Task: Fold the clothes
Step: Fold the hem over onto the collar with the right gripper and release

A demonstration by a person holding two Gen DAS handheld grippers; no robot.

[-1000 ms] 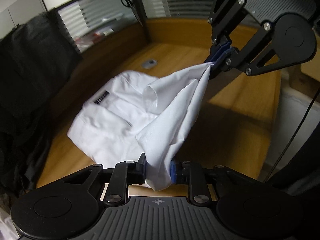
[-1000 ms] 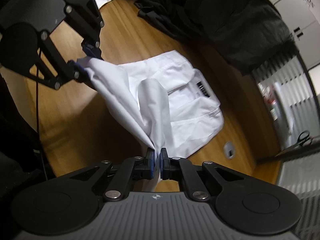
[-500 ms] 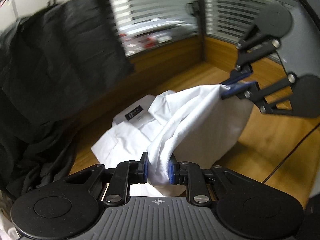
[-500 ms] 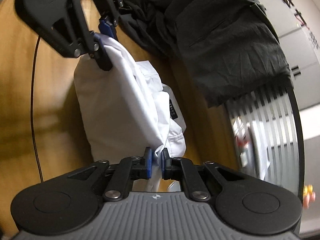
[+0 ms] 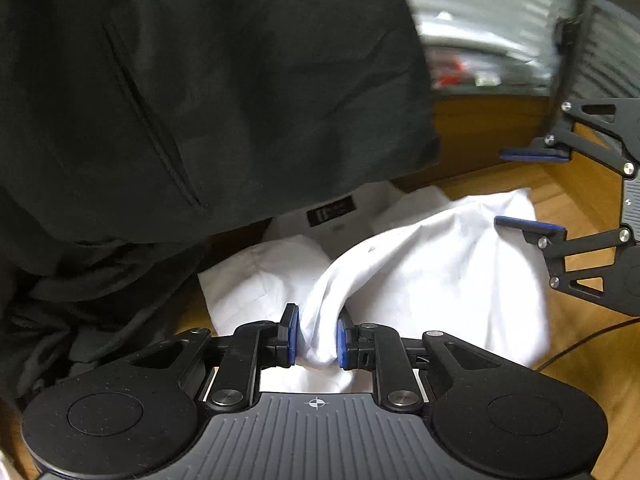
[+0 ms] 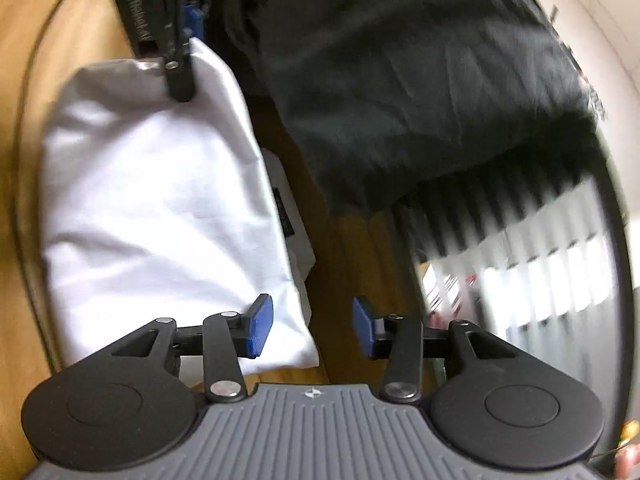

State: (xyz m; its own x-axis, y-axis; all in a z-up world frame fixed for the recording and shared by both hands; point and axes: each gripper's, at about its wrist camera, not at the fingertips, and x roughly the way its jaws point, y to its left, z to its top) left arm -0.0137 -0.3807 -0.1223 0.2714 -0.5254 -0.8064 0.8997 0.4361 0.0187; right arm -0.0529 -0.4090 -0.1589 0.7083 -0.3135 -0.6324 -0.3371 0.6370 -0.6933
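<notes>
On the wooden surface (image 5: 576, 184), close under a heap of dark clothes (image 5: 192, 92), lies the white shirt (image 5: 420, 276), its lower half doubled up over the collar end so that the black neck label (image 5: 330, 214) just peeps out. The left tool (image 5: 316, 338) is clamped on a bunched corner of the folded cloth, its blue pads pressed into the fabric from both sides. The right tool (image 6: 313, 330) has just been opening: its jaws stand well apart with nothing between them, and the corner it carried now lies on the shirt just beside its left pad.

The step in hand, as I judge it, is setting down this fold. To do it well, the left tool should lower its corner until it rests level with the corner already dropped, so the two edges line up, and only then let go; releasing from a height would let the bunch flop and skew the fold. The cloth near the left tool is gathered into a ridge, so it likely wants a gentle outward tug before release to draw it flat. The dark clothes hang very near the shirt's collar end, and the left tool should keep clear of them, lest it drag them onto the white cloth. The right tool should draw back without snagging the free edge.
</notes>
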